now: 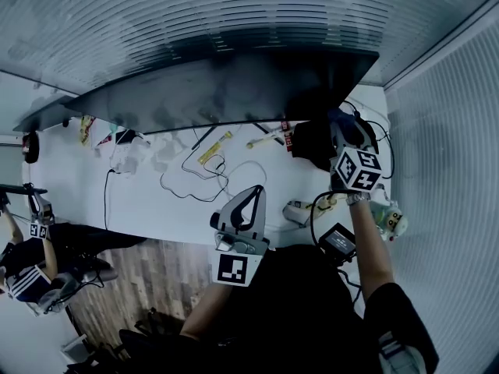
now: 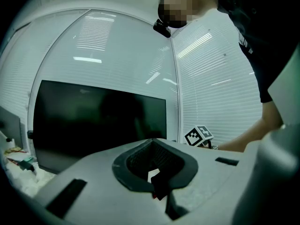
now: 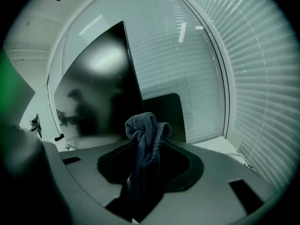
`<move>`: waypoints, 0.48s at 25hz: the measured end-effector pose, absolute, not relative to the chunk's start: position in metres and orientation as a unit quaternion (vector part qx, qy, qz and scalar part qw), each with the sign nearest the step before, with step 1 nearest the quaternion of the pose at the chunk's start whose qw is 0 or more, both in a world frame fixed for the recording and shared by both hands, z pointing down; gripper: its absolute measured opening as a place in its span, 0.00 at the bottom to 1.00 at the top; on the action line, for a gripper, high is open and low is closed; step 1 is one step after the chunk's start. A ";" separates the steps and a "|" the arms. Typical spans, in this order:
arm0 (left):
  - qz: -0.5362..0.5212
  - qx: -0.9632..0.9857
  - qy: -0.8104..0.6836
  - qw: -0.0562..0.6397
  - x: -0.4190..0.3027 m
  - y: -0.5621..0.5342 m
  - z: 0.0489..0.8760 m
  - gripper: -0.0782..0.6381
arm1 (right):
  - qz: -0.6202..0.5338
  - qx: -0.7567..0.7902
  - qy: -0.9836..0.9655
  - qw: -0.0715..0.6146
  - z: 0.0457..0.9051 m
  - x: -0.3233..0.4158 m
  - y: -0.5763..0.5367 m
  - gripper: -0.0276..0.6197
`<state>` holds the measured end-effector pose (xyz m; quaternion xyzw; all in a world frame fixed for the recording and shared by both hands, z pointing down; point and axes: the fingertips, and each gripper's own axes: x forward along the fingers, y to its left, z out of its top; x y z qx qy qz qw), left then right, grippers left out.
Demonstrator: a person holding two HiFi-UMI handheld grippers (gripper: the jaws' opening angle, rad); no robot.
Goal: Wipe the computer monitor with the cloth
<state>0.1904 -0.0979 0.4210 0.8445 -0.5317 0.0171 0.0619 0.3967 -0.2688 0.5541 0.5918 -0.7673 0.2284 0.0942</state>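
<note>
Right gripper (image 3: 143,172) fingers clamp the cloth (image 3: 145,130), held up by the monitor's (image 1: 234,84) right end. Left gripper (image 1: 248,201) fingers are together on nothing, over the counter's (image 1: 156,201) near edge.

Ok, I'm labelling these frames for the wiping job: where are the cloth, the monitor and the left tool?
cloth (image 3: 147,144), right gripper view, on its bunched upper fold.
monitor (image 2: 93,121), left gripper view, middle of the dark screen.
left tool (image 1: 256,193), head view, at its closed tips.
</note>
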 end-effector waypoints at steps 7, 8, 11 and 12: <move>0.018 0.839 -0.540 0.068 0.188 -0.099 0.427 0.12 | 0.242 0.590 -0.762 0.114 0.578 0.396 -0.269 0.27; 0.020 0.838 -0.541 0.069 0.188 -0.099 0.427 0.12 | 0.244 0.589 -0.761 0.118 0.582 0.396 -0.269 0.27; 0.024 0.837 -0.542 0.070 0.187 -0.099 0.429 0.12 | 0.251 0.588 -0.759 0.124 0.594 0.395 -0.268 0.27; 0.024 0.837 -0.542 0.071 0.188 -0.099 0.429 0.12 | 0.254 0.588 -0.758 0.126 0.598 0.395 -0.268 0.27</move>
